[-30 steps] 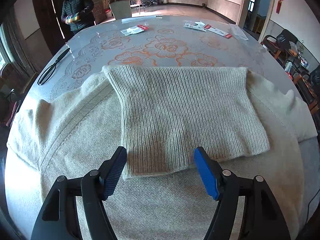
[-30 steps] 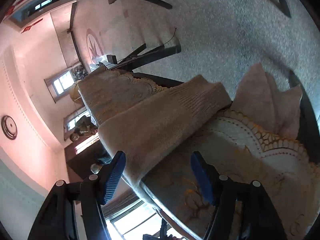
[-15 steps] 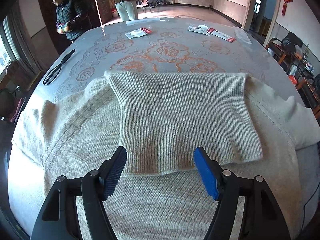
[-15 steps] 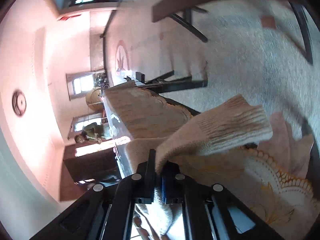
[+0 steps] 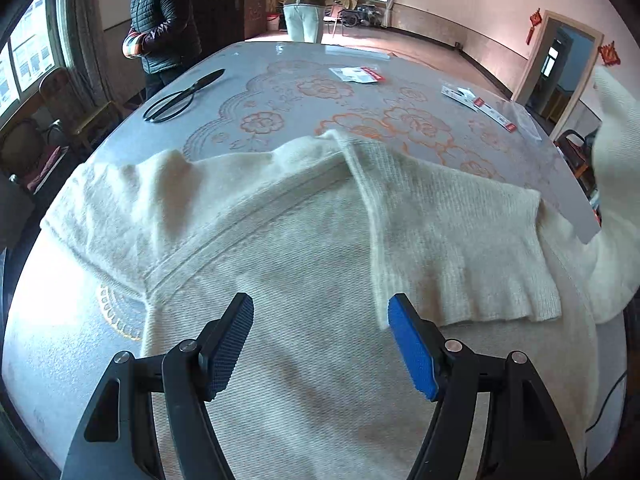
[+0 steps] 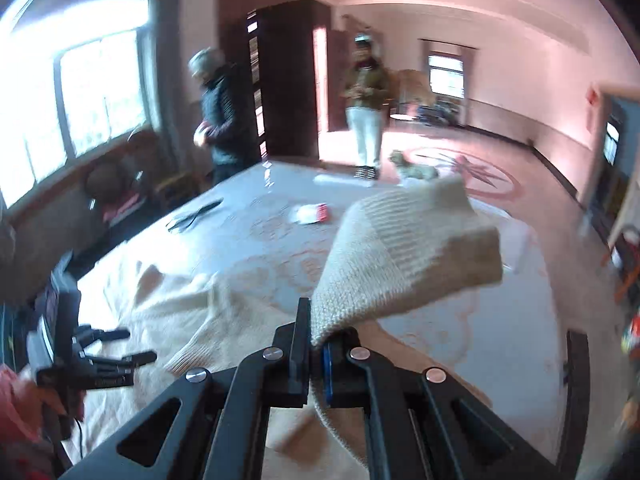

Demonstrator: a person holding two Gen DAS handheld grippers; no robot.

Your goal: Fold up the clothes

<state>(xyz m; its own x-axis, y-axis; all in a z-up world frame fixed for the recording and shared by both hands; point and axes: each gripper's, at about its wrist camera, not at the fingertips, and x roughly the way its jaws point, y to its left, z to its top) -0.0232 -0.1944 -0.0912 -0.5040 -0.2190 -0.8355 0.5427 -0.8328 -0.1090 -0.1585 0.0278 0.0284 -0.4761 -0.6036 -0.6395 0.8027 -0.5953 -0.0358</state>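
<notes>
A cream knitted sweater (image 5: 304, 264) is lying spread across the near edge of the round table (image 5: 280, 92), which is wearing a grey cloth printed with orange flowers. Its ribbed collar panel (image 5: 452, 236) is lying folded flat over the body, toward the right edge, and one sleeve is trailing off toward the table's left edge.

The left gripper (image 5: 320, 340) is hovering just above the sweater's body with its black and blue pads standing wide apart and nothing between them.

The right gripper (image 6: 316, 356) is pinching the sweater's other sleeve (image 6: 404, 256): its jaws are sitting tight on the knit, with the ribbed cuff sticking up and forward, lifted clear of the table. In the left wrist view this raised sleeve is showing as a pale band at the right edge of the table.

A pair of black scissors (image 5: 182, 96) is lying near the far left edge. Small white and red packets (image 5: 358, 75) are resting toward the far edge, and more (image 5: 478, 107) near the far right edge. Two people are standing beyond the table, one in a dark quilted jacket (image 5: 160, 20), one in an olive top and white trousers (image 5: 306, 0).
</notes>
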